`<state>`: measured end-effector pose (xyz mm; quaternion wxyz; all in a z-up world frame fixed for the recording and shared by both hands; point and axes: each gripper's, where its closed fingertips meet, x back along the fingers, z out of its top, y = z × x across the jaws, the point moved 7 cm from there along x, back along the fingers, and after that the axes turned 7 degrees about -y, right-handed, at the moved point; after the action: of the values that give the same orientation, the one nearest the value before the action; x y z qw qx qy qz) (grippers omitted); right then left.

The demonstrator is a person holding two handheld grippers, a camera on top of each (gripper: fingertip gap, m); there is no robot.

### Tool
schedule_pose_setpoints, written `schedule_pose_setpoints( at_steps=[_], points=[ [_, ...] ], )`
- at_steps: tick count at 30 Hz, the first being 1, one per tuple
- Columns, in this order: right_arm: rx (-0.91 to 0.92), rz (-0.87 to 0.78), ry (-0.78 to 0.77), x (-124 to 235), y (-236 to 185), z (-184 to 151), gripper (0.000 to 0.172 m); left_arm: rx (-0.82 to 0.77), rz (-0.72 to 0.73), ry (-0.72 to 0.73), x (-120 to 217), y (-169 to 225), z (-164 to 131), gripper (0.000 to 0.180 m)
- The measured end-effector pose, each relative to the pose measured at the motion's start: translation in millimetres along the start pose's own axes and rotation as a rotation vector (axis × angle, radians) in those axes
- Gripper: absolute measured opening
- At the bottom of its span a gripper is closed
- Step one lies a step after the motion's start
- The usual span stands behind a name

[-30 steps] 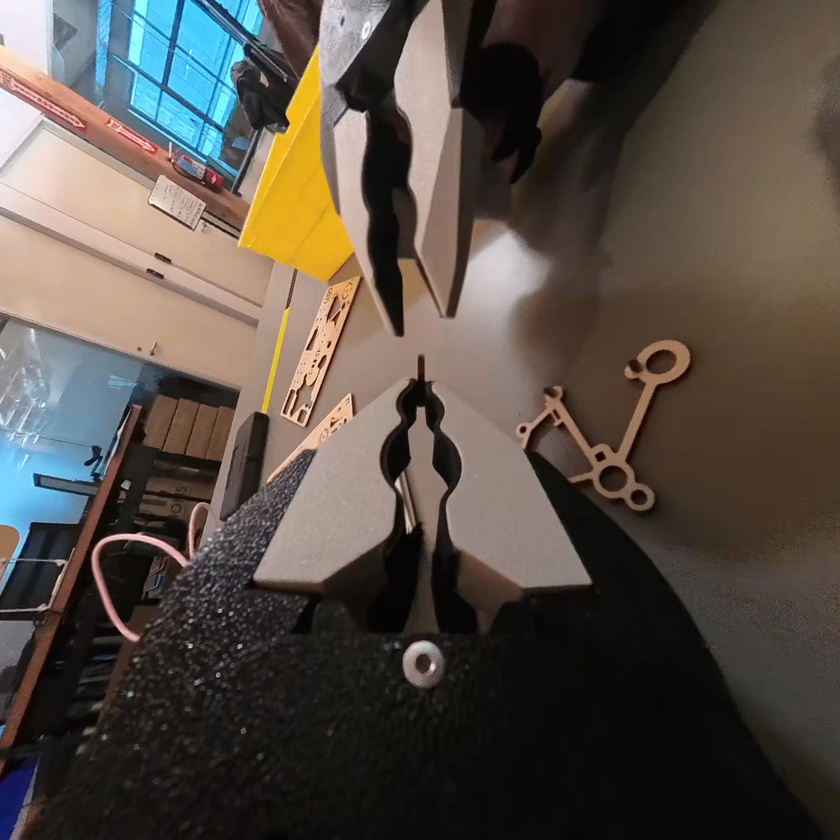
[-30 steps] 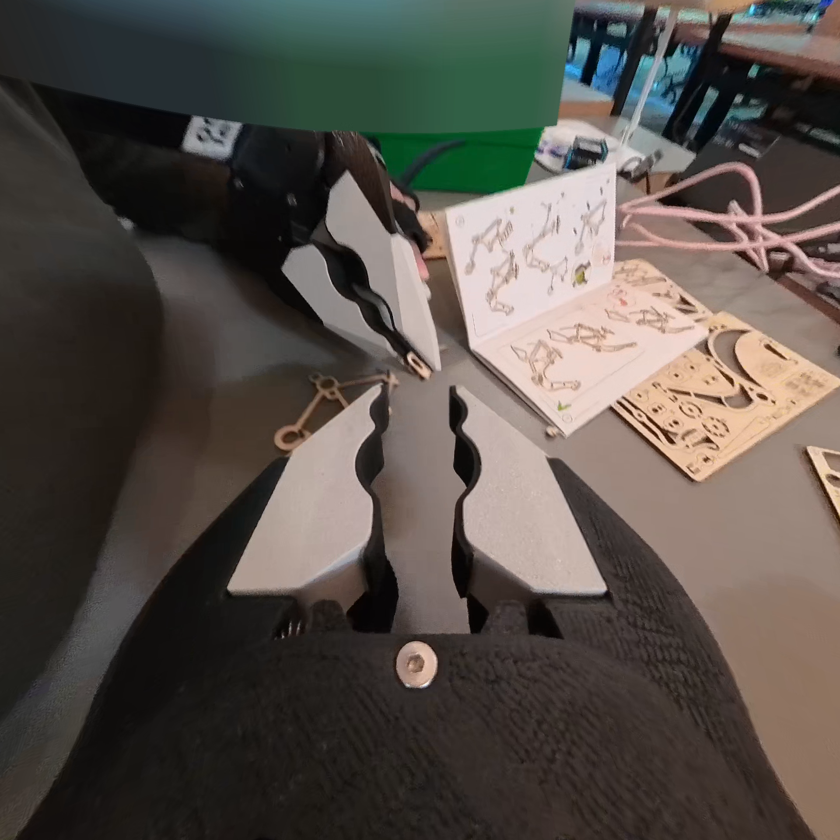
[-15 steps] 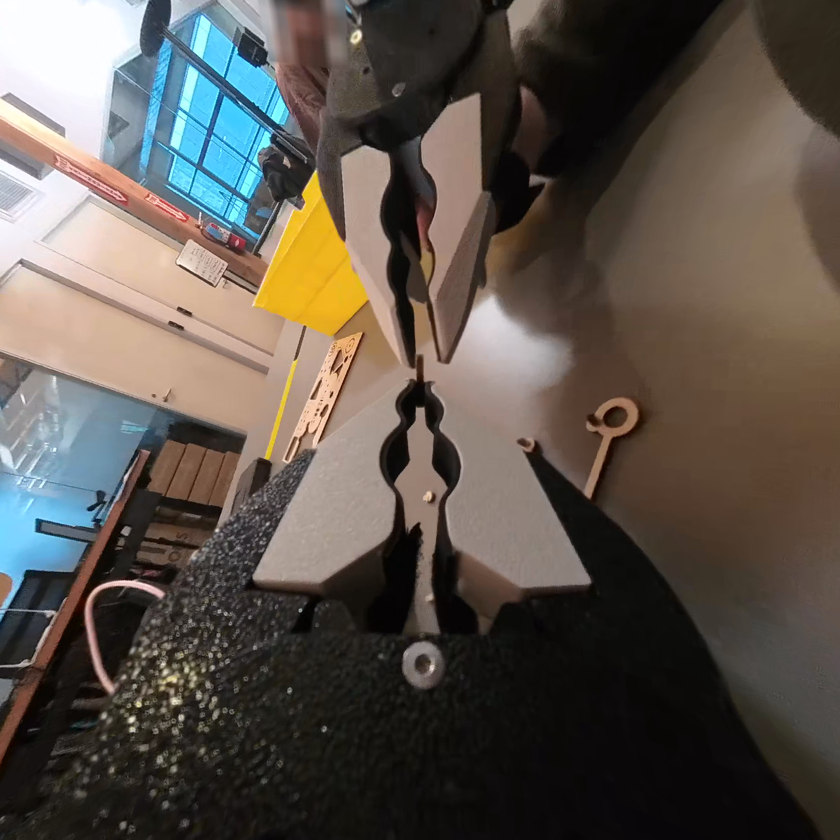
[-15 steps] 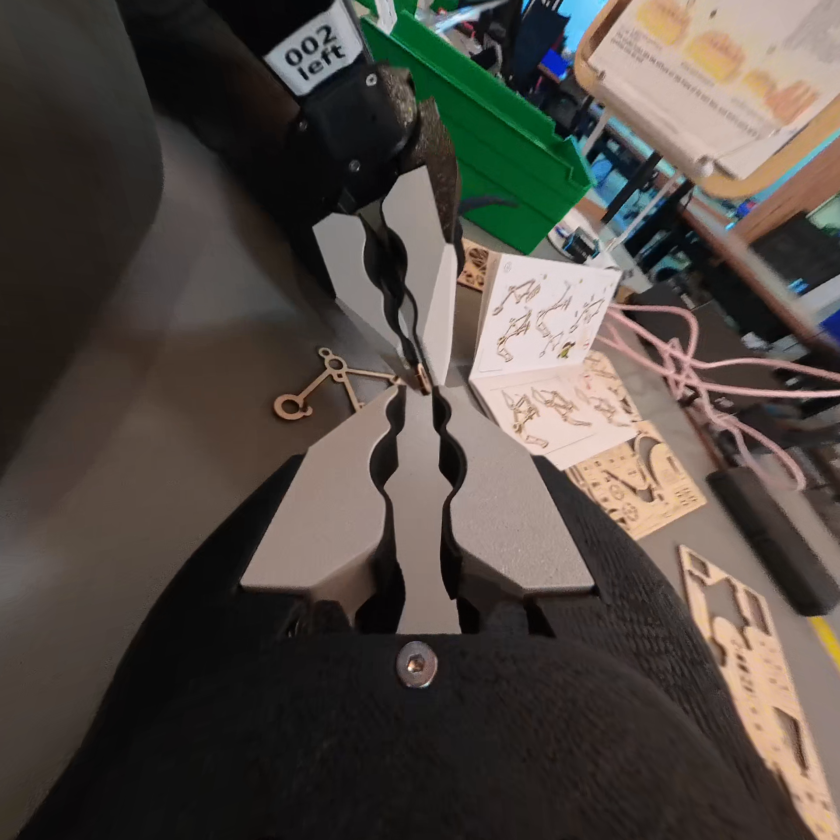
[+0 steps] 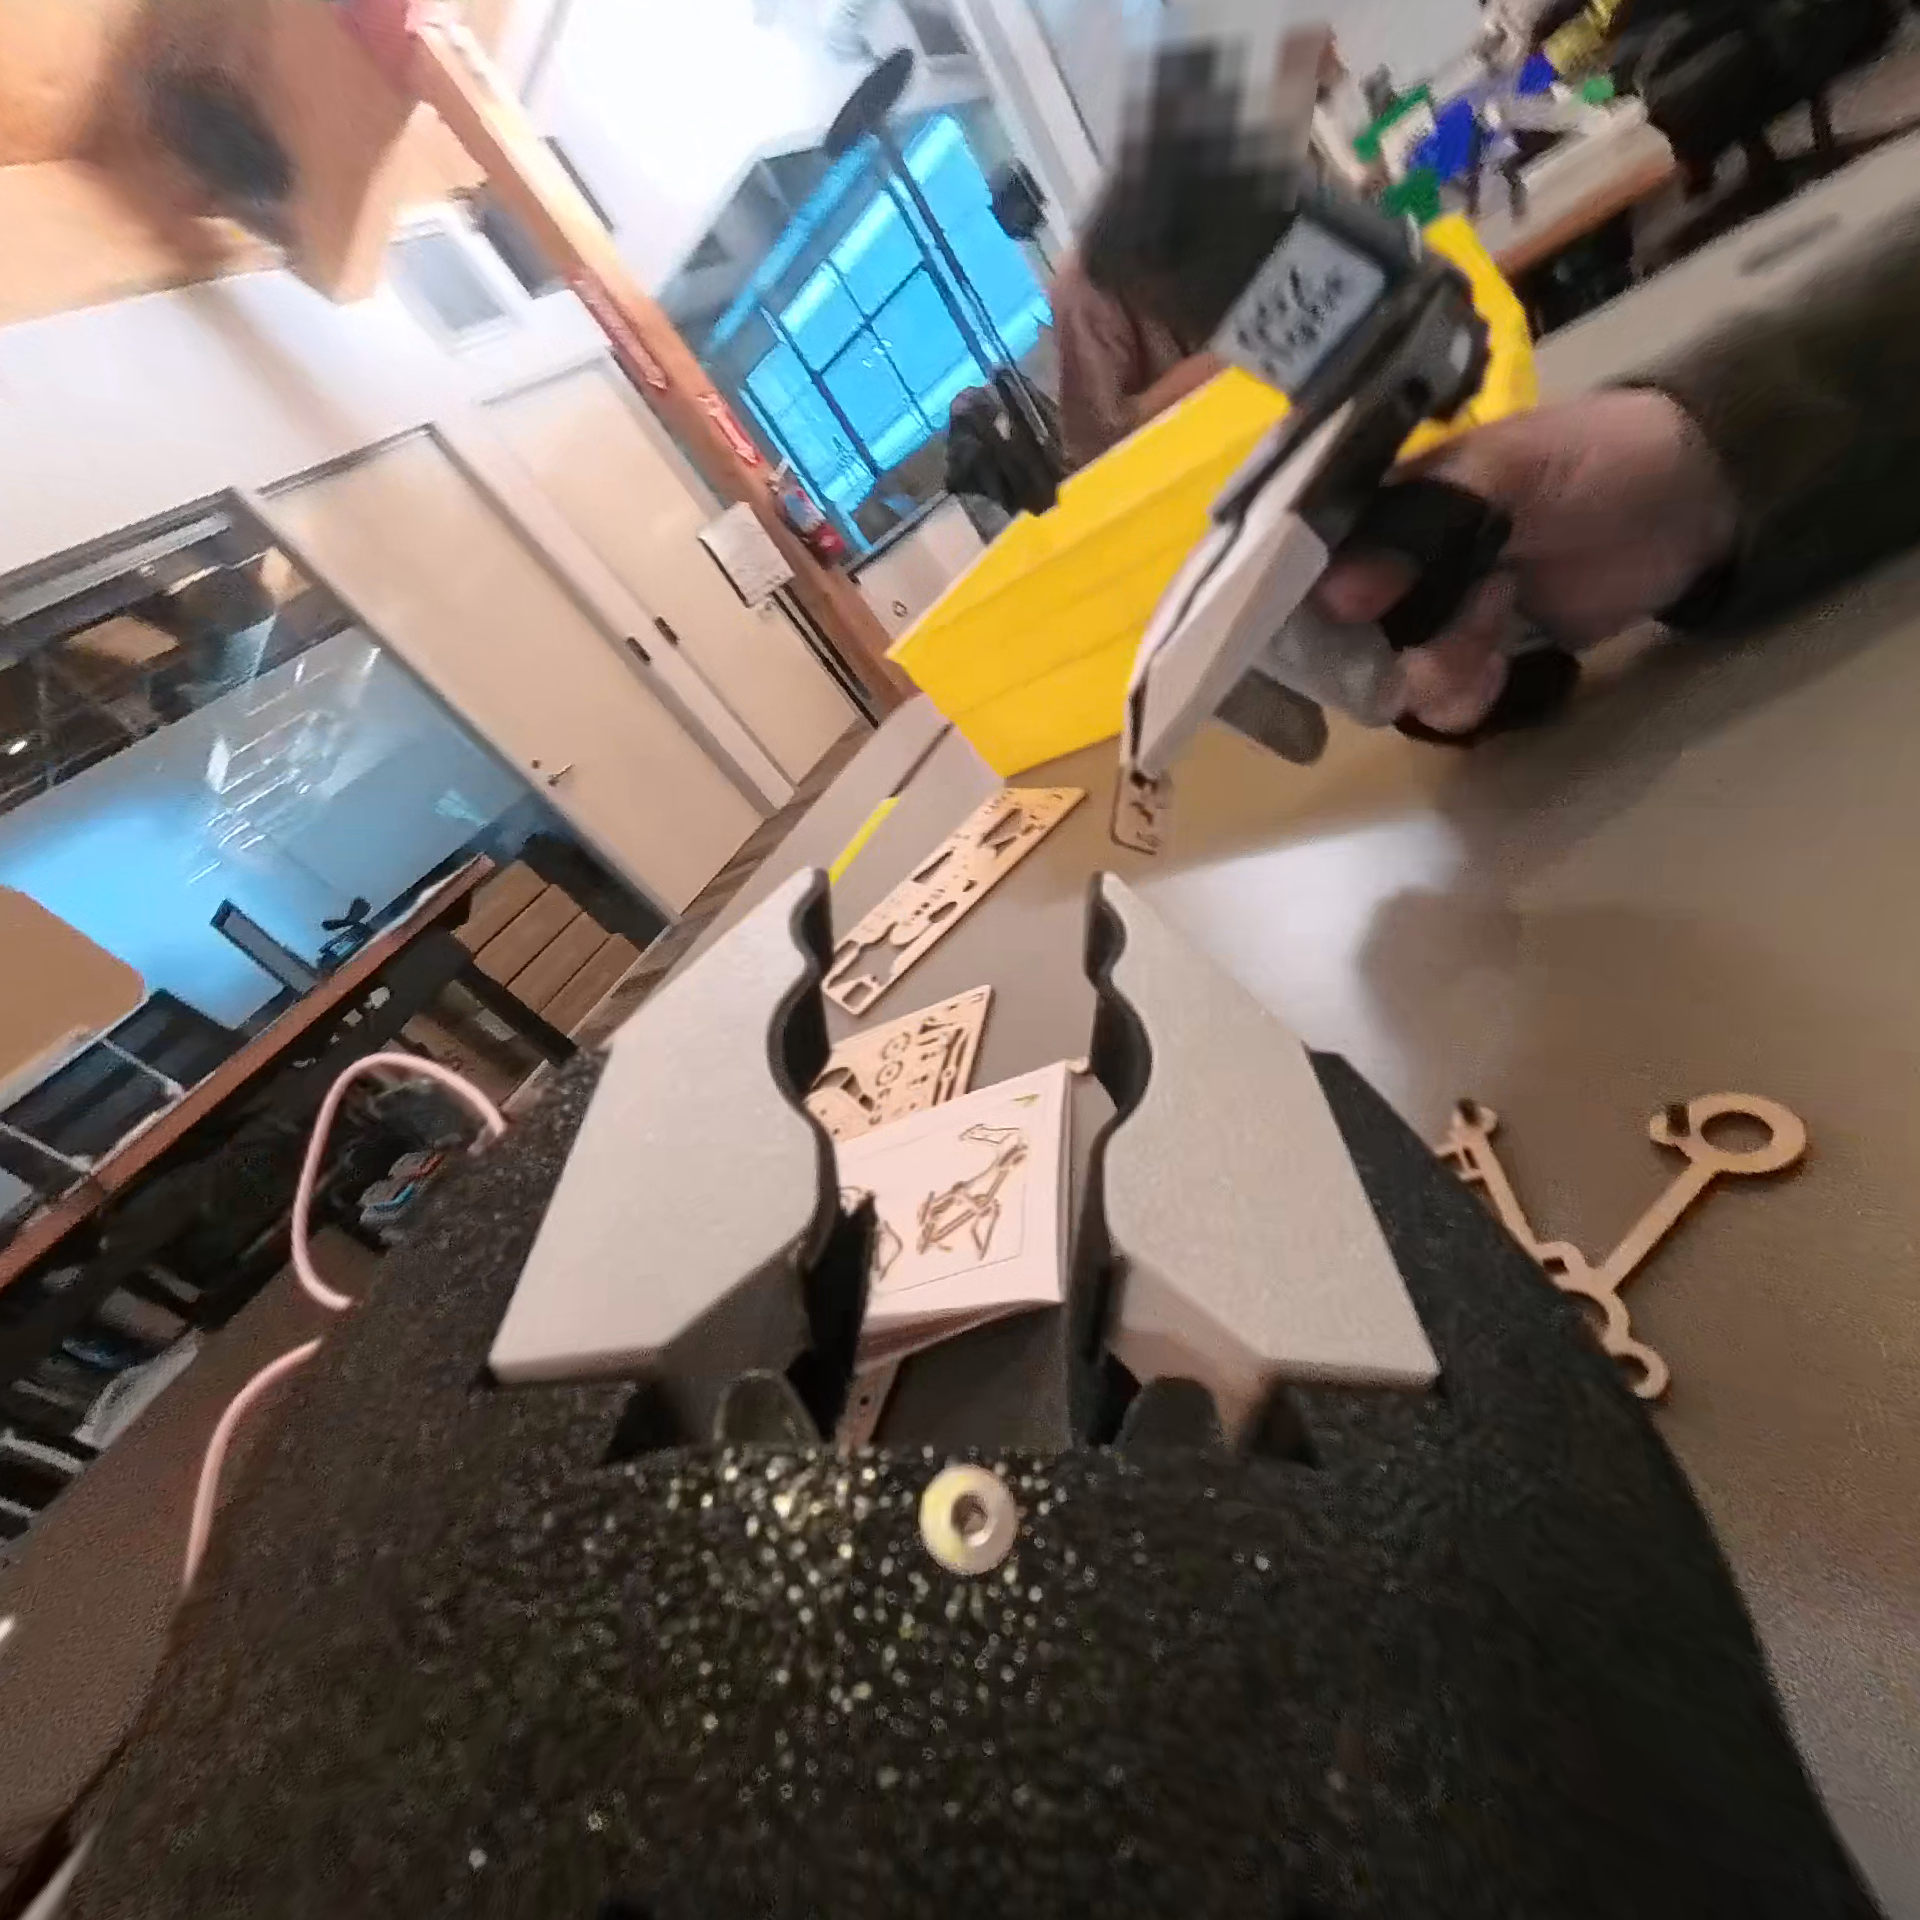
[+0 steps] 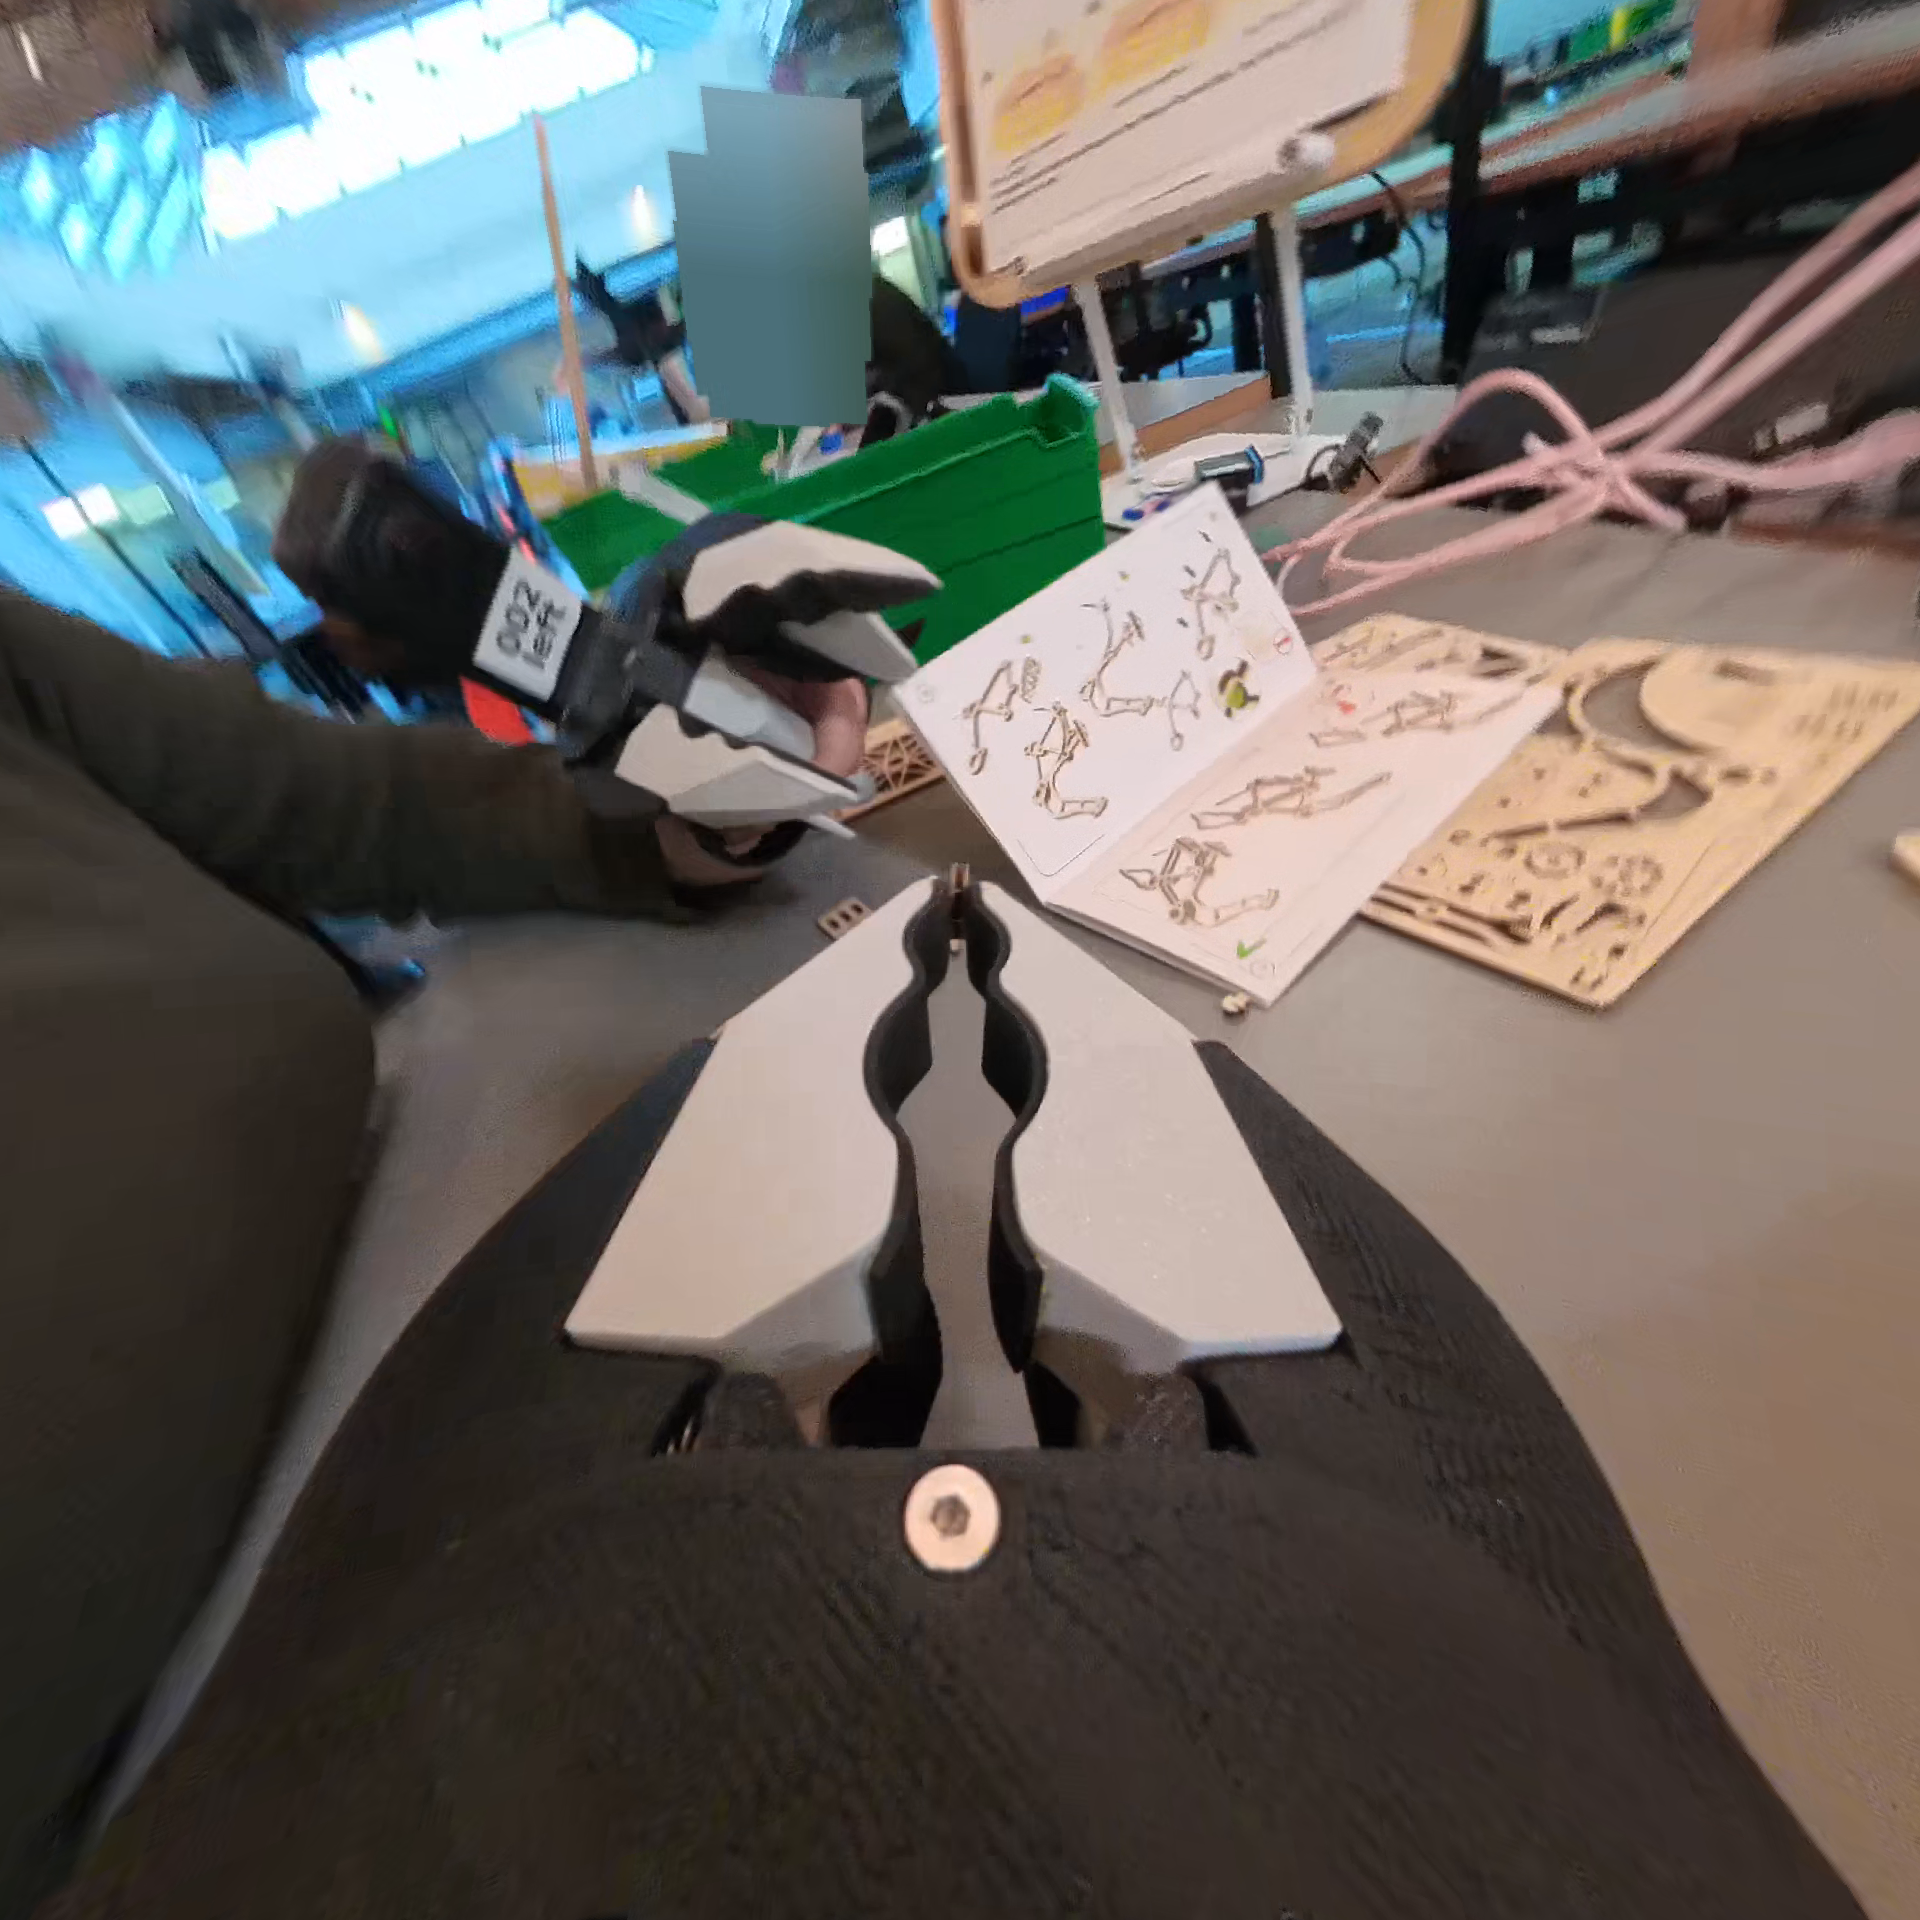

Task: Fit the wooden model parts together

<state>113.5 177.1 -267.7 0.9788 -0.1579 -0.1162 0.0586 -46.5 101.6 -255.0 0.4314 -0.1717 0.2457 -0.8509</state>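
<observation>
My right gripper (image 6: 958, 900) is shut on a small flat wooden part (image 6: 958, 883), pinched edge-on at its fingertips. In the left wrist view the right gripper (image 5: 1141, 764) points down at the table, and the part (image 5: 1140, 826) hangs below its tips as a little plate with holes. My left gripper (image 5: 958, 888) is wide open and empty. It also shows in the right wrist view (image 6: 894, 686), off to the left and open. A joined wooden linkage with a ring end (image 5: 1621, 1226) lies flat on the grey table (image 5: 1558, 935), right of the left gripper.
An open instruction booklet (image 6: 1195, 748) and wooden part sheets (image 6: 1662, 810) lie to the right. A small loose wooden piece (image 6: 844, 918) lies near my right fingertips. A green bin (image 6: 935, 520), a yellow bin (image 5: 1091, 603), pink cables (image 6: 1610, 468) and a sign stand (image 6: 1195, 104) stand farther back. Tip to tip, the grippers are about 6 centimeters apart.
The left gripper was shut on the small wooden part. The right gripper closed on that part, then the left opened wide, let go and drew away. The part is now in the right gripper.
</observation>
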Motion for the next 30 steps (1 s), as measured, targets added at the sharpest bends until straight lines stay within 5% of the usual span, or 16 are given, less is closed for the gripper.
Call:
schedule_pose_setpoints(
  at_steps=[6, 12, 16, 25, 30],
  points=[
    [-0.232, 0.028, 0.012, 2.9, 18.1, -6.0, 0.0, 0.08, 0.096, 0.023, 26.2, -14.5, -2.8, 0.05],
    [-0.202, 0.017, 0.071, 5.3, 19.3, -2.4, 0.0, -0.049, 0.432, 0.046, 82.5, -56.2, -10.3, 0.049],
    [-0.119, -0.02, 0.188, 12.8, 19.2, 3.7, 0.0, 0.024, 0.501, 0.038, 103.0, -77.3, -24.6, 0.051],
    [0.169, -0.295, 0.317, 22.0, 8.1, 11.8, 0.0, -0.011, 0.418, 0.081, 90.0, -64.1, -15.7, 0.056],
    [0.367, -0.474, 0.247, 15.8, -1.8, 11.9, 0.0, -0.017, 0.421, 0.094, 88.7, -63.7, -14.8, 0.06]
  ],
)
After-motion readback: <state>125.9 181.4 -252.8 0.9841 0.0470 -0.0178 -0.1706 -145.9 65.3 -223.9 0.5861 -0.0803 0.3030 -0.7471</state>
